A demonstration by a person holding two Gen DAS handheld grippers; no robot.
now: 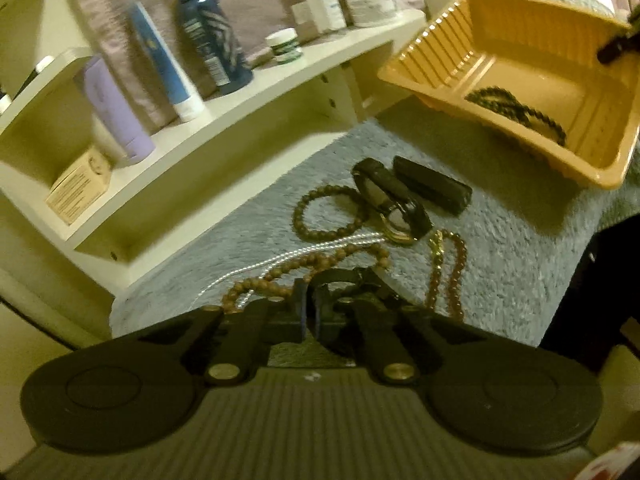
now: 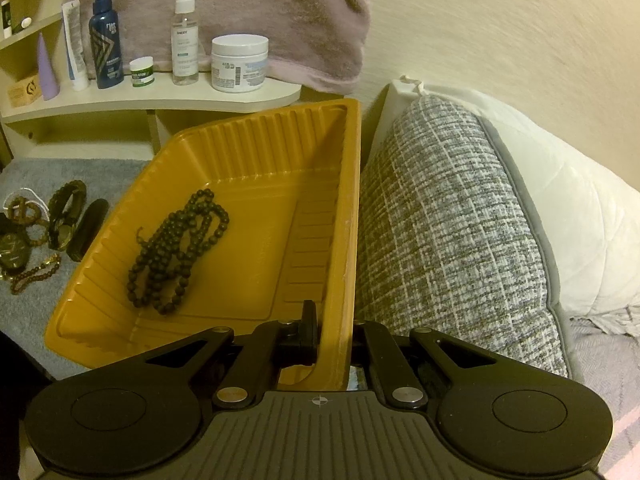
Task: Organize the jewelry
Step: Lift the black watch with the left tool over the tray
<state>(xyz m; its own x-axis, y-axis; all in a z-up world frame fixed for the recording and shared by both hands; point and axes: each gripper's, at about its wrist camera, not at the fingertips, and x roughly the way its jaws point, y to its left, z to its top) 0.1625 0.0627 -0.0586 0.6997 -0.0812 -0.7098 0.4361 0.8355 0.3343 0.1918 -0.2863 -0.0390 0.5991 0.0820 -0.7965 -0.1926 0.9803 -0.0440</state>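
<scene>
An orange plastic tray [image 2: 224, 152] holds a black bead necklace [image 2: 176, 248]; my right gripper [image 2: 334, 332] is shut on the tray's right wall and holds it tilted. The tray [image 1: 448, 56] and necklace [image 1: 516, 110] also show in the left wrist view, lifted above the grey rug. My left gripper [image 1: 310, 304] is shut low over a jewelry pile: a brown bead necklace [image 1: 304, 264], a brown bead bracelet [image 1: 328, 212], a white chain [image 1: 320, 248], a watch [image 1: 392, 204], a black case [image 1: 432, 188] and a gold-brown strand [image 1: 448, 268]. Whether it grips any piece is hidden.
A white shelf [image 1: 240, 92] carries bottles, tubes and jars under a hanging pink towel [image 2: 248, 12]. A grey woven pillow [image 2: 452, 232] and a white pillow [image 2: 568, 208] lie right of the tray. The grey rug [image 1: 512, 248] lies under the jewelry.
</scene>
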